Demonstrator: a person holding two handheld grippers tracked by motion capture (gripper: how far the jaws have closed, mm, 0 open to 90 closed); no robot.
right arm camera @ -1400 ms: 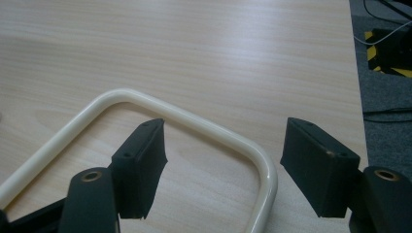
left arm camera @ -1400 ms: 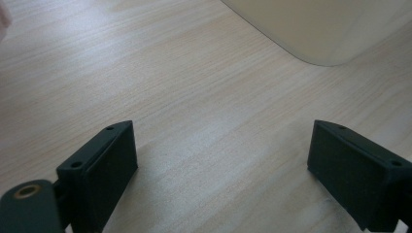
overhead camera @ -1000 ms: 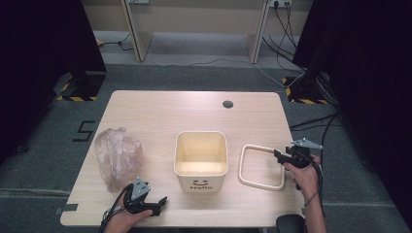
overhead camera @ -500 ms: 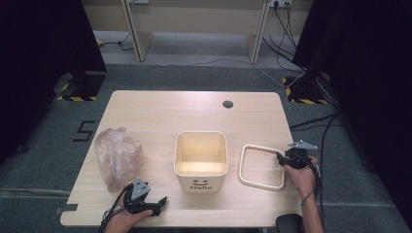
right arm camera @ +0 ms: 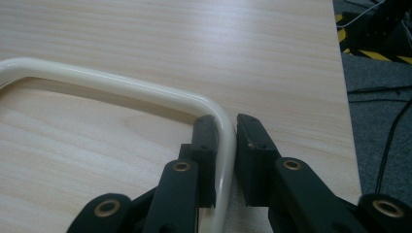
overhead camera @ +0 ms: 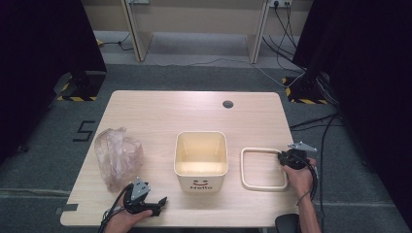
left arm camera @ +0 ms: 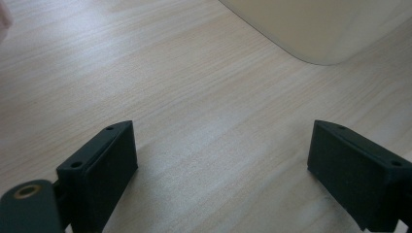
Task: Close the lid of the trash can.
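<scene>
Right gripper (right arm camera: 226, 160) at the table's right edge, jaws closed on the right side of a cream ring (right arm camera: 145, 94), a rounded-square frame lying flat on the wood; one jaw inside the frame, one outside, just past a rounded corner. In the high view, same gripper (overhead camera: 291, 158) in the right hand (overhead camera: 300, 177), gripping the ring (overhead camera: 264, 187) at its upper right corner.

Left gripper (left arm camera: 221, 170) low over the table (left arm camera: 194, 97), jaws spread wide, nothing between them but bare wood. In the high view, left gripper (overhead camera: 145, 201) near the front edge, held by the left hand (overhead camera: 127, 221), cable trailing off the edge.

Just left of the ring, apart from it, a cream square bin (overhead camera: 201, 160), open at the top, with "Hello" printed under a smile mark on its front wall. Corner of the bin (left arm camera: 316, 29) beyond the left jaws in the left gripper view.

Left of the bin, a crumpled clear plastic bag (overhead camera: 118, 156) lying on the table (overhead camera: 160, 111). Near the back edge, a dark round hole (overhead camera: 227, 104) in the tabletop.

On the grey floor left of the table, a marking (overhead camera: 83, 130) reading "5". Yellow-and-black hazard stripes (overhead camera: 294, 94) on stand bases at both sides.
</scene>
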